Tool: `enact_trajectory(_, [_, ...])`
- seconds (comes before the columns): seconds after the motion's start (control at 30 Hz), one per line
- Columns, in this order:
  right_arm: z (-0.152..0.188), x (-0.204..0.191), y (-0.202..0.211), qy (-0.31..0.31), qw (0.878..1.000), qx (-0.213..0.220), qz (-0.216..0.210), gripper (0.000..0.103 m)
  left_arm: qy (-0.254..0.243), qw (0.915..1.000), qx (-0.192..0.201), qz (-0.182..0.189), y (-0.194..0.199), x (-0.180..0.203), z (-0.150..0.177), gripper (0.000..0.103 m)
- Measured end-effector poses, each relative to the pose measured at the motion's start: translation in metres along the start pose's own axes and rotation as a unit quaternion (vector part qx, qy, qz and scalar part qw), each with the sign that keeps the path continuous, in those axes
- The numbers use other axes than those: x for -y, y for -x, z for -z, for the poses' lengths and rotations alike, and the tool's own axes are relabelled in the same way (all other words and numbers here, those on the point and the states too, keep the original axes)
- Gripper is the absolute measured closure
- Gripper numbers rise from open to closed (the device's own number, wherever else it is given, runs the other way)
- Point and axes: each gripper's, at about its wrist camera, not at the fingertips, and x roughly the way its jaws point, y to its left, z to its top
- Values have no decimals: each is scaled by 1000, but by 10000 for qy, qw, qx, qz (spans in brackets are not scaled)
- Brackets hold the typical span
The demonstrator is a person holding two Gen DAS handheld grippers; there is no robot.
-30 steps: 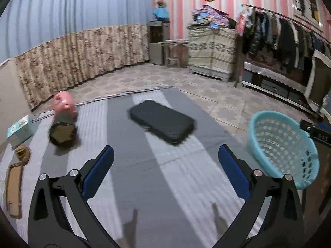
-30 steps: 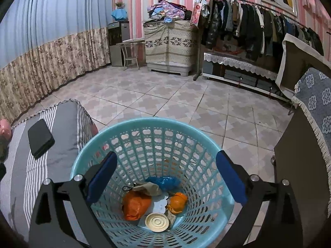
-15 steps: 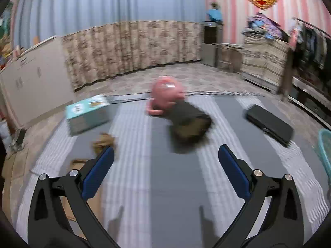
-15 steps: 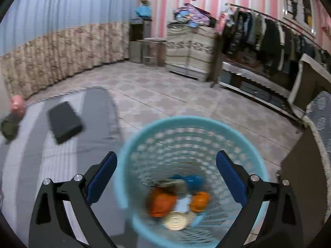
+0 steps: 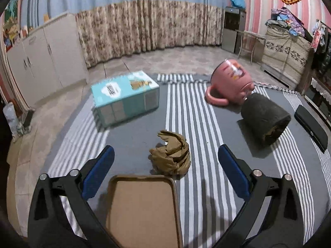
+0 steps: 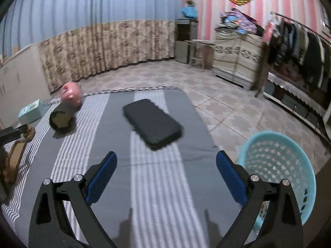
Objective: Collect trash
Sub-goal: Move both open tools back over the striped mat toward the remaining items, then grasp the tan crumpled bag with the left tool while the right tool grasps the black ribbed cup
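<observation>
hovering left gripper (image 5: 166, 166) spread above crumpled paper (image 5: 171, 156), right gripper (image 6: 166, 168) spread

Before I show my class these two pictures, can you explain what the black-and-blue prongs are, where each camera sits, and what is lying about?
The prongs are two hand-held grippers, one in each of a person's hands; no robot arm is involved. Each picture comes from a camera on one gripper, looking along its fingers. The left gripper is open and empty, above a crumpled brown paper on a striped cloth. Nearby lie a teal box, a pink cup, a dark roll and a tray. The right gripper, also open and empty, faces a black case, with a blue basket on the floor alongside.
</observation>
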Motion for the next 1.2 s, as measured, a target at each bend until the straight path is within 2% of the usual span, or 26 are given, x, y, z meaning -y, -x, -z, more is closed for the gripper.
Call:
enact_trajectory(0.13, [-5,-33,-10,290,9995,-94,-109,9,80,9993,-267,232,-16,-1,-3,26])
enact_trajectory(0.2, [-13,-50,-14,458,9988,-90,-135,9,101,9986,-416,320,-25,-1,-3,45])
enact_trajectory(0.27, [-21,-67,-19,580,9980,-86,-217,9,176,9971,-530,519,-30,-4,-1,55])
enact_trajectory(0.47, [-39,-123,-40,818,9947,-162,-593,9,269,9970,-264,679,-23,-8,0,56])
enact_trajectory(0.57, [-46,-148,-51,891,9930,-223,-739,9,180,9988,190,418,-7,-12,-3,56])
enact_trajectory(0.63, [-53,-166,-60,940,9916,-273,-843,9,247,9987,288,344,-3,-17,-6,56])
enact_trajectory(0.9, [-68,-218,-104,1239,9872,-586,-812,9,662,9972,291,183,-4,-48,-7,56])
enact_trajectory(1.1, [-67,-234,-131,1364,9836,-896,-765,9,608,9976,249,216,-7,-44,-5,56])
enact_trajectory(1.17, [-66,-233,-135,1338,9828,-960,-836,12,599,9977,257,208,-7,-43,-5,56])
enact_trajectory(1.2, [-64,-233,-136,1338,9823,-980,-868,21,606,9976,255,218,-7,-43,-5,56])
